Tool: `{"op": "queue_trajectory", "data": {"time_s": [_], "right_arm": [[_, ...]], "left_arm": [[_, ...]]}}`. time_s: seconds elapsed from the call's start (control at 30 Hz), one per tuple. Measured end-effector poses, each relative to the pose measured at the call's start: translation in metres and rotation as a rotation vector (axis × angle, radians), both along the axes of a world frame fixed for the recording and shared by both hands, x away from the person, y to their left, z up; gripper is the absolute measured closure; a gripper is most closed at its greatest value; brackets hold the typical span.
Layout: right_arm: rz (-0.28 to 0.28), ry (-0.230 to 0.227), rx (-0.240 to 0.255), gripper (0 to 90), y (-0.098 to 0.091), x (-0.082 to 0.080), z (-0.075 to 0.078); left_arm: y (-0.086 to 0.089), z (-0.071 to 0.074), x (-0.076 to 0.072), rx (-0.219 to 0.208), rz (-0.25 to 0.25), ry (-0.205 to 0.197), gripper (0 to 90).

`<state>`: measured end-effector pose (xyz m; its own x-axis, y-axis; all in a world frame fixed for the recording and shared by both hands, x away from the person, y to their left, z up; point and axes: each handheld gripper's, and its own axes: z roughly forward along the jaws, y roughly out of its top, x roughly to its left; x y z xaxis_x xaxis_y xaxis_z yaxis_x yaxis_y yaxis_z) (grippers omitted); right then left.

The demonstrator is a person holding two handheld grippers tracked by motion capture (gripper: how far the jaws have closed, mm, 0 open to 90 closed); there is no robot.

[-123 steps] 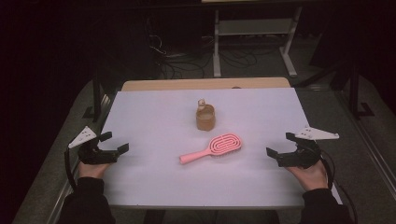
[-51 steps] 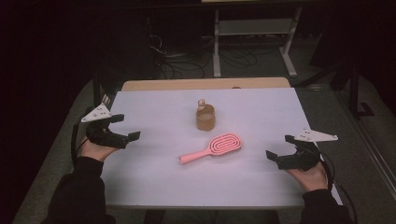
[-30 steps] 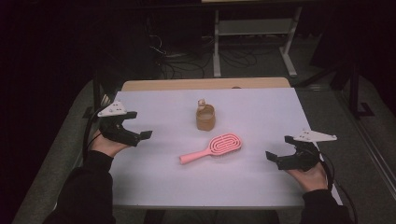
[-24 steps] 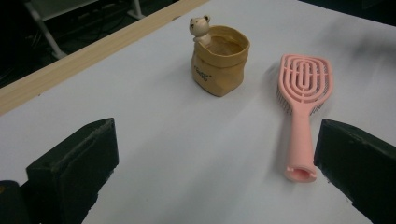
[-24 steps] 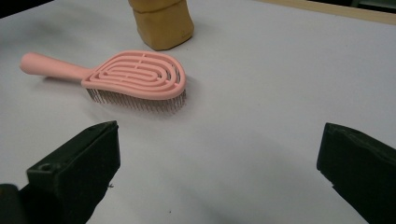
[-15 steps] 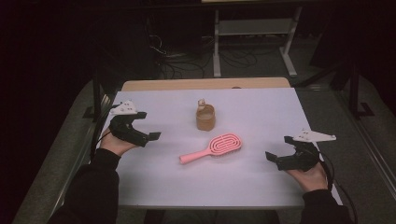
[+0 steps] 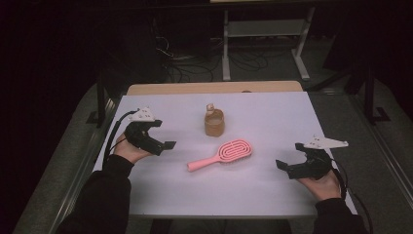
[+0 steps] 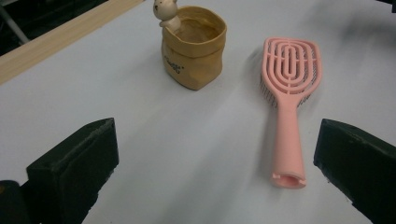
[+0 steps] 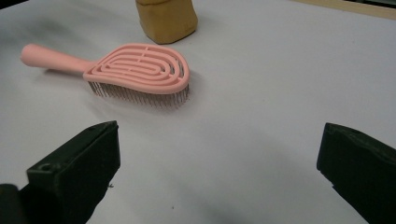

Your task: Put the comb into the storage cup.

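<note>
A pink hairbrush point(image 7: 222, 154) lies bristles down in the middle of the white table point(image 7: 272, 117), its handle pointing to the near left. Just behind it stands a small brown paper-like pouch point(image 7: 214, 122) with a little animal figure point(image 8: 166, 10) on its rim. My left gripper point(image 7: 164, 144) hovers open to the left of the brush handle point(image 8: 288, 148), jaws wide apart with nothing between them. My right gripper point(image 7: 285, 166) rests open near the table's right front, facing the brush head point(image 9: 140, 69) and the pouch point(image 9: 166, 17) behind it.
A wooden strip point(image 7: 214, 87) runs along the table's far edge. Beyond it, cables point(image 7: 195, 61) lie on the dark floor beside a metal frame point(image 7: 265, 34). Bare white surface surrounds the brush and pouch.
My left gripper has travelled from the table's left edge rightward and forward toward the brush handle, staying open. The right gripper, brush and pouch have kept still.
</note>
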<state>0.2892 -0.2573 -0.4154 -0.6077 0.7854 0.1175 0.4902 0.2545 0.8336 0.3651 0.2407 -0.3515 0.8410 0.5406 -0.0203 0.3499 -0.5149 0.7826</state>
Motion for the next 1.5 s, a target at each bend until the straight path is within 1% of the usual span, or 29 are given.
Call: {"op": "queue_trajectory", "data": {"time_s": [0.13, 0.17, 0.4, 0.53, 0.67, 0.83, 1.13, 1.27, 1.5], "right_arm": [[0.001, 0.000, 0.000, 0.0, 0.000, 0.000, 0.000], [0.001, 0.001, 0.001, 0.0, 0.000, 0.000, 0.000], [0.004, 0.003, -0.004, 0.0, 0.001, 0.000, 0.000], [0.006, 0.005, -0.003, 0.0, 0.001, 0.000, -0.001], [0.007, 0.005, -0.004, 0.0, 0.001, 0.000, -0.001], [0.009, 0.008, -0.005, 0.0, 0.001, 0.000, -0.001], [0.012, 0.012, -0.008, 0.0, 0.002, 0.000, -0.002], [0.012, 0.014, -0.008, 0.0, 0.002, 0.000, -0.002], [0.016, 0.014, -0.014, 0.0, 0.002, 0.000, -0.002]], "left_arm": [[-0.005, -0.002, 0.000, 0.002, -0.011, 0.007, 0.0], [-0.006, -0.002, 0.000, 0.009, -0.017, 0.009, 0.0], [-0.014, -0.006, 0.001, 0.023, -0.037, 0.019, 0.0], [-0.019, -0.008, 0.001, 0.025, -0.051, 0.029, 0.0], [-0.024, -0.012, 0.002, 0.028, -0.063, 0.047, 0.0], [-0.030, -0.015, 0.002, 0.036, -0.076, 0.052, 0.0], [-0.045, -0.020, 0.004, 0.060, -0.109, 0.073, 0.1], [-0.052, -0.022, 0.004, 0.061, -0.119, 0.081, 0.0], [-0.065, -0.027, 0.005, 0.084, -0.147, 0.098, 0.1]]}}
